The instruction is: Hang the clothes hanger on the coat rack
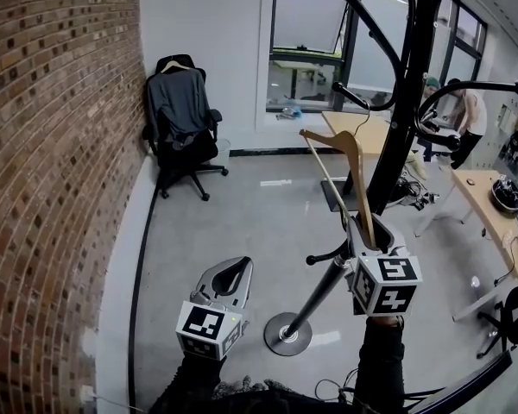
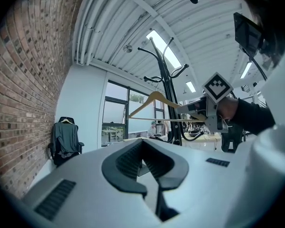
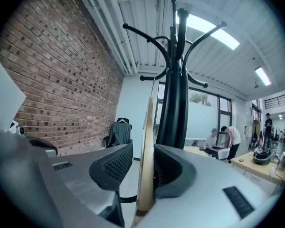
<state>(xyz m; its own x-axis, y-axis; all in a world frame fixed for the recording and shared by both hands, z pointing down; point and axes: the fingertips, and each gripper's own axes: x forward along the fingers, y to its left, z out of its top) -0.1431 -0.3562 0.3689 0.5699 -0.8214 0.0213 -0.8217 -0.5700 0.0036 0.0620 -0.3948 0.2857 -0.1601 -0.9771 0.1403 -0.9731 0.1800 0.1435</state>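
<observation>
A black coat rack (image 1: 397,128) with curved arms rises from a round base (image 1: 287,335) on the grey floor. A wooden hanger (image 1: 350,158) slants up beside the pole, and its wire hook reaches a lower arm of the rack. My right gripper (image 1: 363,231) is at the hanger's lower end. In the right gripper view the hanger (image 3: 145,165) stands between the jaws of my right gripper (image 3: 137,167), against the right pad, with a gap to the left pad. My left gripper (image 1: 233,270) hangs low to the left, shut and empty, and its own view shows the hanger (image 2: 154,99) and the rack (image 2: 168,103).
A brick wall (image 1: 52,145) runs along the left. An office chair (image 1: 180,123) draped with a grey garment stands by the far wall. Wooden desks (image 1: 501,205) and people (image 1: 466,115) are at the right, behind the rack. Cables lie on the floor nearby.
</observation>
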